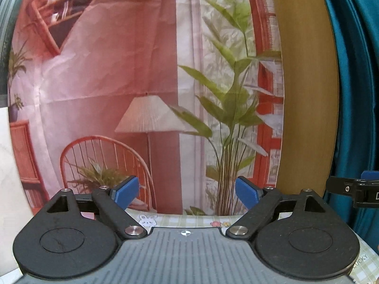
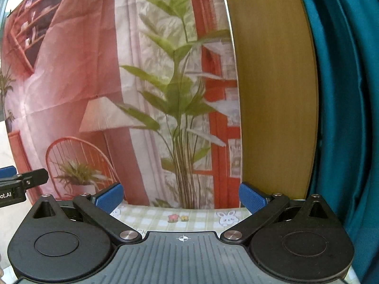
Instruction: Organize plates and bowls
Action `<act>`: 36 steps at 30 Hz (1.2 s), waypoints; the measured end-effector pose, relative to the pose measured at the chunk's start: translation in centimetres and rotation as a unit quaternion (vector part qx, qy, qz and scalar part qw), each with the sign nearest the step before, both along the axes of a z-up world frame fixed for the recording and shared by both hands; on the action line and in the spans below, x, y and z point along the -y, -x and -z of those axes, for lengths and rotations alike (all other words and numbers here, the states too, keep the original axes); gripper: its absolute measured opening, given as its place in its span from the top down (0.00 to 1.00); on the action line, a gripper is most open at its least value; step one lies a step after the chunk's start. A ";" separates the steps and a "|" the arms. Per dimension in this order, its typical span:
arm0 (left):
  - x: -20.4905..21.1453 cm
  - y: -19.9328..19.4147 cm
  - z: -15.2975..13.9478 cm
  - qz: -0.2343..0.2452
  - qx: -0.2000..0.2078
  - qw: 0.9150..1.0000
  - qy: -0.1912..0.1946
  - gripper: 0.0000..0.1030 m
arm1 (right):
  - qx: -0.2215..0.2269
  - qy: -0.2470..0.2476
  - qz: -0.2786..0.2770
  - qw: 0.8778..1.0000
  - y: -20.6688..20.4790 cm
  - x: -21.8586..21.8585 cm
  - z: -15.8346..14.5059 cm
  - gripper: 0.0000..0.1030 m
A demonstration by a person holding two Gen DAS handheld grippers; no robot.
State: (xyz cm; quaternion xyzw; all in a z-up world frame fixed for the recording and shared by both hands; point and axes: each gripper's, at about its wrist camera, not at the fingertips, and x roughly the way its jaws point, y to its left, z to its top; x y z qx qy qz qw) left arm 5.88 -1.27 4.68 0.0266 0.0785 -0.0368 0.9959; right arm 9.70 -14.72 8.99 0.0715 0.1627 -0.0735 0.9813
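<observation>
Both grippers stand wide apart with nothing between the blue pads: our left gripper (image 1: 187,193) and our right gripper (image 2: 181,197) point nearly level at a printed backdrop (image 1: 113,75) (a pink room with a lamp and palm). Only the far edge of the checked tablecloth (image 2: 196,216) shows beneath them. We see no plates or bowls, so their place and axis cannot be told.

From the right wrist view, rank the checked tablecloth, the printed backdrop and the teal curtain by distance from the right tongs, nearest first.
1. Checked tablecloth, just beneath the open right tongs.
2. Printed backdrop, hanging behind the table's far edge.
3. Teal curtain, far right; too close to call against the backdrop.
</observation>
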 end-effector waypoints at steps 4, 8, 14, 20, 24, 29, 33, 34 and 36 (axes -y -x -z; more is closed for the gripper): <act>0.1 0.2 -0.5 0.003 0.000 1.000 0.004 0.10 | 0.006 0.002 0.000 1.000 0.4 0.0 -0.4 0.00; 0.2 0.3 -0.6 0.000 0.003 1.000 0.003 0.10 | 0.012 0.001 0.001 1.000 0.7 -0.1 -0.6 0.00; 0.2 0.8 -0.7 0.000 0.010 1.000 0.003 0.10 | 0.017 0.003 0.000 1.000 1.0 -0.3 -0.8 0.00; -0.1 1.1 -0.8 -0.002 0.014 1.000 0.003 0.10 | 0.019 0.004 0.000 1.000 1.2 -0.5 -1.0 0.00; -0.1 1.1 -0.9 0.000 0.015 1.000 0.004 0.10 | 0.019 0.003 0.000 1.000 1.2 -0.5 -1.0 0.00; 0.0 1.1 -0.9 -0.004 0.021 1.000 -0.001 0.10 | 0.019 0.003 0.001 1.000 1.2 -0.6 -1.0 0.00; 0.0 1.1 -0.8 -0.002 0.018 1.000 0.001 0.10 | 0.018 0.003 0.004 1.000 1.3 -0.6 -1.0 0.00; 0.0 1.1 -0.8 -0.002 0.017 1.000 0.001 0.10 | 0.017 0.003 0.004 1.000 1.3 -0.6 -1.0 0.00; -0.1 1.1 -0.8 0.000 0.016 1.000 0.001 0.10 | 0.016 0.003 0.005 1.000 1.2 -0.6 -1.0 0.00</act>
